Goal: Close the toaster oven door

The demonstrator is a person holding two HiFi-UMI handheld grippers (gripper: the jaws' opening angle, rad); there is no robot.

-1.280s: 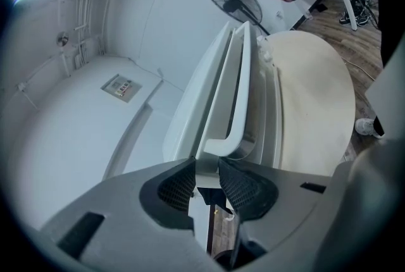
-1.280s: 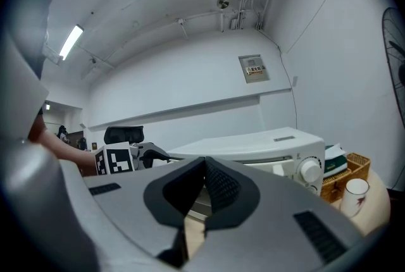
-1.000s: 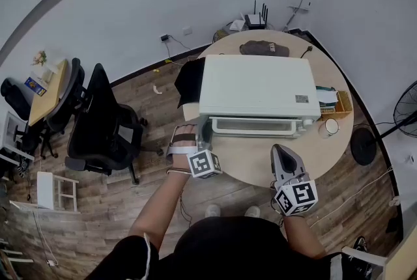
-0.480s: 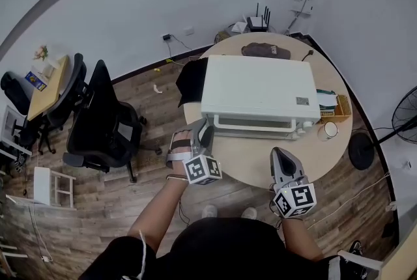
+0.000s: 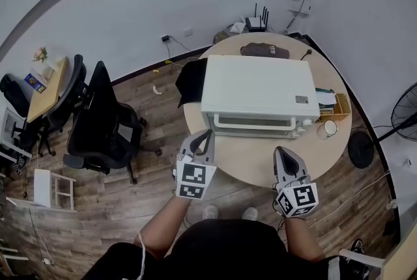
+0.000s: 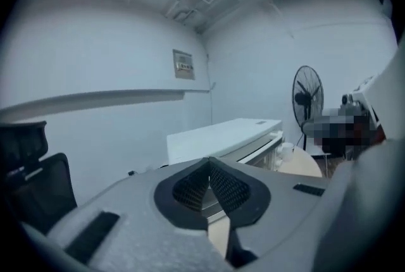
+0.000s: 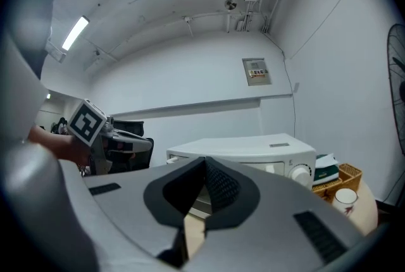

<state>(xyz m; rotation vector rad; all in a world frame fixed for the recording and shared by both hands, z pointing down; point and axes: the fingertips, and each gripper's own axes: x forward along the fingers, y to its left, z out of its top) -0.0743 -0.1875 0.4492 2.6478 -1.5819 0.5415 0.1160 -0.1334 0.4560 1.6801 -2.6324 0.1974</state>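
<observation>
Toaster oven (image 5: 257, 95) sits in the middle of the round table (image 5: 254, 165), dead ahead at 12 o'clock. Its door (image 5: 254, 122) looks flush against the front, with the handle bar running across the top edge. No gap that I can see from the head view, though the angle is steep, so take that with a pinch of salt.

What's changed: a second ago the left gripper (image 5: 207, 134) was right up at the oven's left front corner by the end of the handle. Now it's pulled back toward the person and hangs off the table edge, roughly 7 o'clock from the oven and clear of it. Its jaws are closing right down, and in its own view the pads (image 6: 223, 187) meet with nothing between them. The right gripper (image 5: 279, 152) hasn't really budged. It hovers over the near table edge at about 5 o'clock from the oven with its claw pinched together too, holding nothing.

My read is that the push on the door is over and the hand is backing away, so the task looks basically done. All that's left is checking the door really latched. A cup (image 5: 324, 129) stands just off the oven's right front corner, well out of the way.
</observation>
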